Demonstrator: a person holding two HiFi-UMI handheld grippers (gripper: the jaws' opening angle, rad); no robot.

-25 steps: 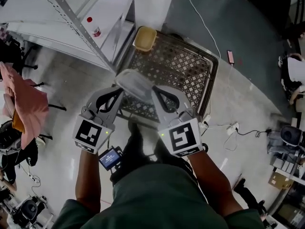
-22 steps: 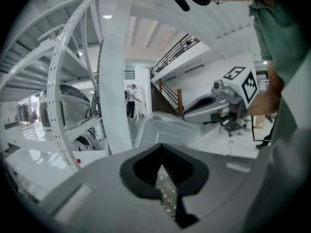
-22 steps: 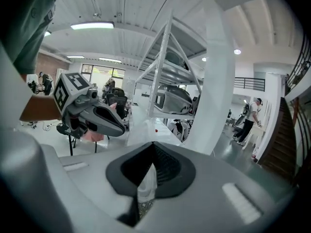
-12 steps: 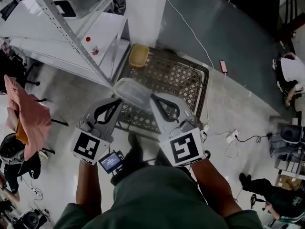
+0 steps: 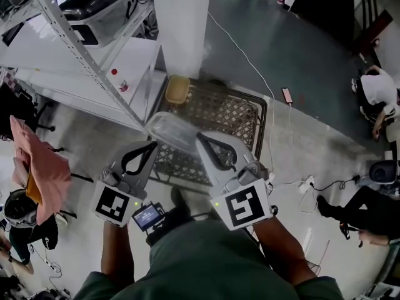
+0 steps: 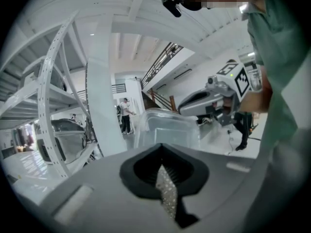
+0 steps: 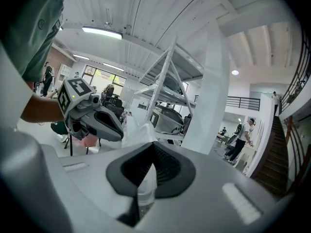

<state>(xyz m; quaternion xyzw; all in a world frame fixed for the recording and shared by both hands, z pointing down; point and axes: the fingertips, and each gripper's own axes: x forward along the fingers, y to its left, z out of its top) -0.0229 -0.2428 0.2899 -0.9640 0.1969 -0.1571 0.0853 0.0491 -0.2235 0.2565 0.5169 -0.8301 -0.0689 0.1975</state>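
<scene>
A clear plastic container (image 5: pixel 170 132) hangs between both grippers, above the near edge of a brown lattice basket (image 5: pixel 250 114) on the floor. My left gripper (image 5: pixel 152 146) is shut on its left rim and my right gripper (image 5: pixel 201 141) is shut on its right rim. In the left gripper view the container (image 6: pixel 167 129) sits just past the jaws (image 6: pixel 165 178), with the right gripper (image 6: pixel 206 100) beyond it. The right gripper view shows a thin clear edge (image 7: pixel 141 130) pinched in its jaws (image 7: pixel 147 178), and the left gripper (image 7: pixel 95 120) opposite. A yellow lidded box (image 5: pixel 177 89) lies in the basket's far corner.
A metal shelf rack (image 5: pixel 81 39) stands at the left with a dark bin (image 5: pixel 103 8) and a red-capped bottle (image 5: pixel 119 80) on its boards. A white column (image 5: pixel 181 17) rises behind the basket. A phone (image 5: pixel 286 95) and cables lie on the floor; a seated person (image 5: pixel 375 86) is at the right.
Both grippers stay shut on the clear container. The view has drawn back and shifted toward the shelf rack, so the basket looks smaller and more of the rack and bin shows.
</scene>
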